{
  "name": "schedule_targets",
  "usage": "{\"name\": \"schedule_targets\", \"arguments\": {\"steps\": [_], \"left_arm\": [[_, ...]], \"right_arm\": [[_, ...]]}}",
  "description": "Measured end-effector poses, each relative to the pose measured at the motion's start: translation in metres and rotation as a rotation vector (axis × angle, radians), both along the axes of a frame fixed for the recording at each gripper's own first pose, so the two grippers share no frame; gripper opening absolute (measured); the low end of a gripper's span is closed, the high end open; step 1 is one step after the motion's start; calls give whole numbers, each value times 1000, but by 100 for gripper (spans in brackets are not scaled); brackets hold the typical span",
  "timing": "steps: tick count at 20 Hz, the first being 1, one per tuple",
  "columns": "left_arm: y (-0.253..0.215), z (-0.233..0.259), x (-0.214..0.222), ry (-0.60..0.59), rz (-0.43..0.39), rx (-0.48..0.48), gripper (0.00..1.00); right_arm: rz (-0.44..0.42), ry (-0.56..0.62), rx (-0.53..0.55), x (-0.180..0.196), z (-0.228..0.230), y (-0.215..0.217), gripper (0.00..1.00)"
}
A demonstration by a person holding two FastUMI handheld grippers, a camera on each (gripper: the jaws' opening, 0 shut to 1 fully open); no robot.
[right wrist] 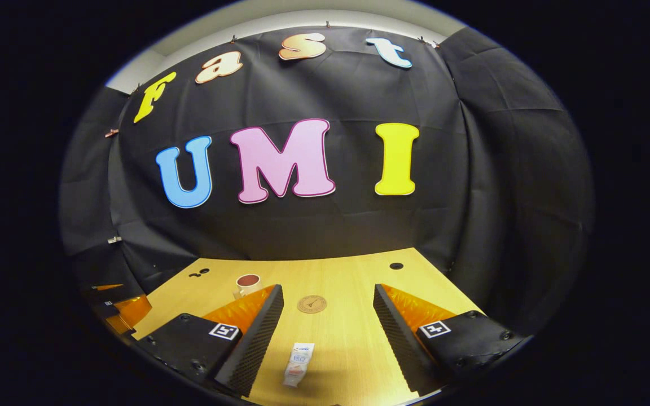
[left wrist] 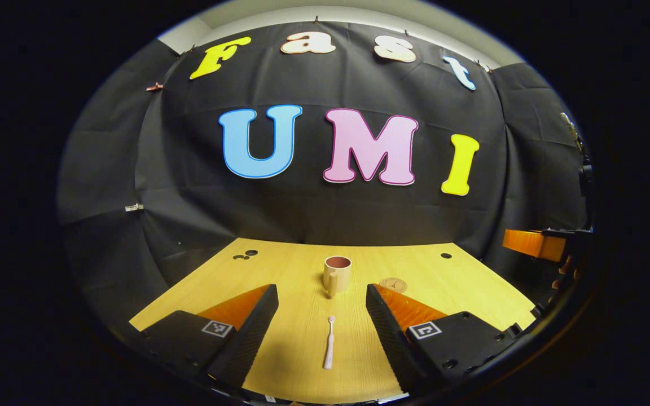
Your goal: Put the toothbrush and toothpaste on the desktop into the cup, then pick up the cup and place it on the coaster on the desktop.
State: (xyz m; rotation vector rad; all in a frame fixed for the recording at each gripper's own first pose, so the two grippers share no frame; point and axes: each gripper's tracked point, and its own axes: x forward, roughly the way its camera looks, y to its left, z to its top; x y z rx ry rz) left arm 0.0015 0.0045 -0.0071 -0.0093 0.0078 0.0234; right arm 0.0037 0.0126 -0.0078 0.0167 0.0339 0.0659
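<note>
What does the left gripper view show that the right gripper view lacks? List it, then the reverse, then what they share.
Left gripper view: the toothbrush lying flat on the desktop, ahead between the open left gripper fingers.
Right gripper view: the toothpaste lying flat between the open right gripper fingers.
Both: the upright cup, the coaster beside it, and the wooden desktop.

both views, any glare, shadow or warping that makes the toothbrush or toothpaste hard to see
Left gripper view: fisheye bends the desktop edges, yet the toothbrush is sharp, evenly lit, between the open left claw. Right gripper view: the toothpaste lies low near the warped rim in soft shadow, slightly blurred, between the open right claw.
</note>
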Motion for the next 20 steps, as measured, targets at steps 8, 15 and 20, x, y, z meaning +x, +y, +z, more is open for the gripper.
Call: {"name": "schedule_targets", "arguments": {"steps": [8, 15, 20], "left_arm": [[-5, -6, 7, 14, -9, -1, 97], [3, -20, 11, 53, 23, 4, 97], [5, -31, 15, 92, 60, -4, 97]], "right_arm": [[19, 51, 19, 8, -12, 7, 98], [55, 167, 0, 23, -48, 19, 98], [79, 276, -17, 46, -85, 27, 98]]}}
